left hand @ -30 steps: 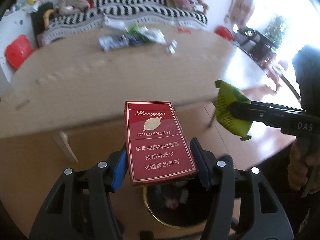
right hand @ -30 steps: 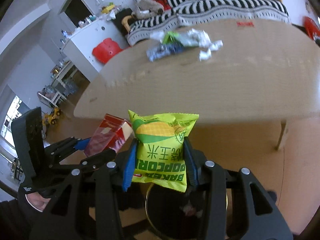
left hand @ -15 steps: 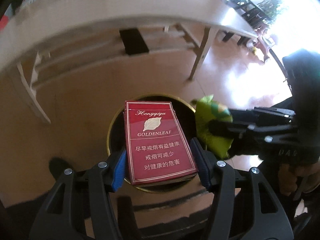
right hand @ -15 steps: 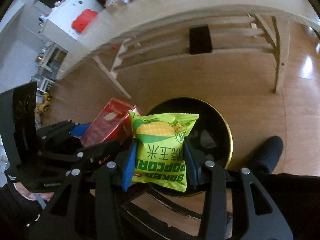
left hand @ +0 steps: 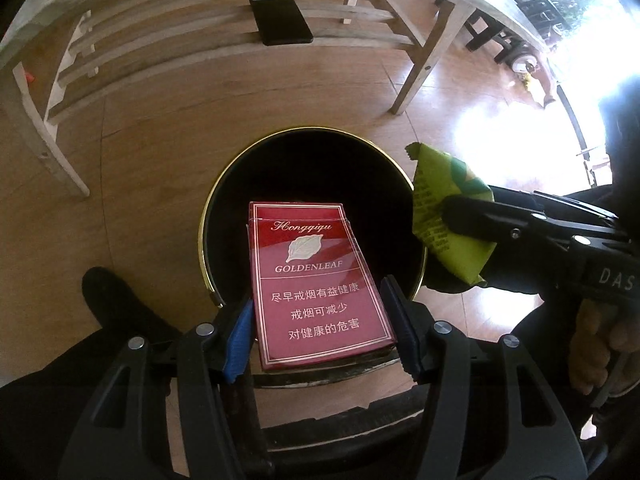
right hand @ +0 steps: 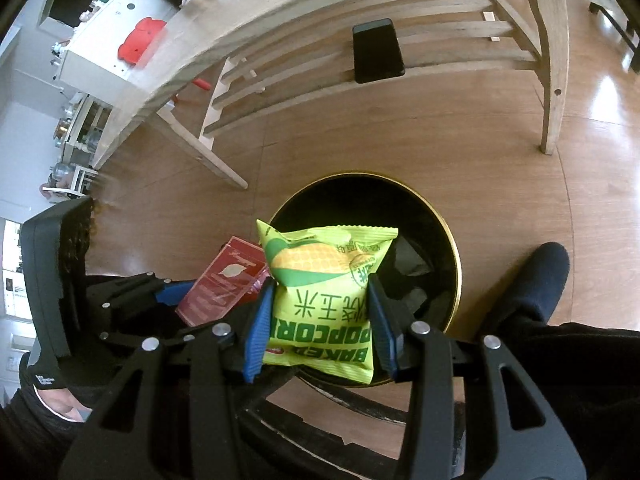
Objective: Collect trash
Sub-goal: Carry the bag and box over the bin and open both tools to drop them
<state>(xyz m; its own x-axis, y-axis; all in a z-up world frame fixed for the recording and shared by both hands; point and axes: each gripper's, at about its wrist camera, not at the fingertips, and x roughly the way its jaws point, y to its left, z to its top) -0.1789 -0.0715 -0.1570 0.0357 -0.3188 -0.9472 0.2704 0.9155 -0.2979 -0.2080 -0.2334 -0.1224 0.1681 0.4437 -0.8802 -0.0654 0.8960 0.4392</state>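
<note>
A wooden table [right hand: 320, 4] is seen from below, with a black phone [right hand: 378, 51] lying on its slatted shelf [left hand: 200, 28]. On the floor beneath the grippers a black bin [left hand: 280, 168] with a gold rim is placed; its contents are dark and hard to make out. A red cigarette pack [left hand: 316, 284] is clamped by the left gripper [left hand: 320, 332] over the bin's opening, hiding much of its inside. A green popcorn bag [right hand: 328, 300] is pinched by the right gripper [right hand: 320, 332] just beside the pack, above the bin's rim. A dark shoe [right hand: 536, 276] is seen near the bin.
</note>
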